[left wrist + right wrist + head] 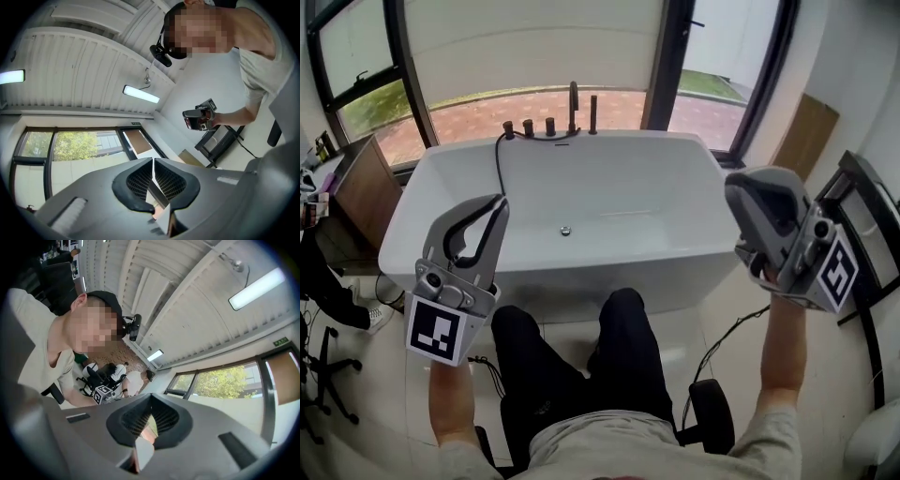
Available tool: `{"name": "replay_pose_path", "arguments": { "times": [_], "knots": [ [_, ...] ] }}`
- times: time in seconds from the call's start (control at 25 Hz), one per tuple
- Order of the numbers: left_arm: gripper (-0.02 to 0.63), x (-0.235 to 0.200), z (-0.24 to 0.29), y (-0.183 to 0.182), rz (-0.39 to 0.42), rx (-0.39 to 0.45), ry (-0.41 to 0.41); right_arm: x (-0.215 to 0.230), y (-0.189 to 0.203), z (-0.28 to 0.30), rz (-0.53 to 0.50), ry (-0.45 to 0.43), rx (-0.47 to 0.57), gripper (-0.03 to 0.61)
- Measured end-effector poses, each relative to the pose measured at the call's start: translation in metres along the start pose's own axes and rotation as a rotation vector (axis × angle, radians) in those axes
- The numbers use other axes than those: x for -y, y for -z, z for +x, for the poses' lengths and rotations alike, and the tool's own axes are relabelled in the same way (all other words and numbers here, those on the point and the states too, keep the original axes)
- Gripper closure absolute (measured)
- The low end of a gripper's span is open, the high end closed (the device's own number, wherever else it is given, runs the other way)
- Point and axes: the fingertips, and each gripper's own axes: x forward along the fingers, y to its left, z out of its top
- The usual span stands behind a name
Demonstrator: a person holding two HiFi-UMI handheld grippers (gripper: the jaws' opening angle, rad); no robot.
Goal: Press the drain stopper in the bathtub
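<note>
The white bathtub [675, 267] stands in front of me, with a small round metal drain stopper [565, 230] in the middle of its floor. I hold my left gripper [498, 201] upright over the tub's near left rim, its jaws together with nothing between them. My right gripper [742, 185] is raised beyond the tub's near right corner, jaws also together and empty. Both gripper views look up at the ceiling: the left gripper [153, 163] view shows the right gripper across the room, and the right gripper [149, 399] view shows the left one. Neither shows the stopper.
Dark faucet fittings [572, 108] stand on the tub's far rim, and a black hose [499, 159] hangs into the tub. A wooden cabinet [364, 190] is at the left, a black rack [865, 220] at the right. My legs and a chair caster [712, 403] are below.
</note>
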Motion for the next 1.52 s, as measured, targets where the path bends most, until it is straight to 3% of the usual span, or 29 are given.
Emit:
{"name": "replay_pose_path", "arguments": {
  "times": [0.12, 0.24, 0.48, 0.6, 0.92, 1.52],
  "knots": [
    [0.606, 0.006, -0.006, -0.026, 0.003, 0.040, 0.019, -0.043, 0.001, 0.004, 0.068, 0.024, 0.077, 0.569],
    [0.606, 0.009, -0.011, -0.051, 0.012, 0.092, 0.016, -0.063, 0.001, 0.002, 0.070, 0.077, 0.136, 0.569],
    [0.606, 0.033, -0.043, -0.070, 0.021, 0.175, -0.023, -0.069, 0.005, -0.020, 0.155, 0.121, 0.244, 0.569],
    [0.606, 0.044, -0.060, -0.066, 0.030, 0.176, -0.057, -0.065, 0.001, -0.025, 0.140, 0.132, 0.258, 0.569],
    [0.606, 0.050, -0.067, -0.063, 0.016, 0.136, -0.048, -0.079, -0.009, -0.026, -0.001, 0.156, 0.186, 0.569],
    [0.606, 0.047, -0.072, -0.058, 0.029, 0.120, -0.045, -0.086, 0.008, -0.018, -0.070, 0.159, 0.087, 0.568]
  ]
}}
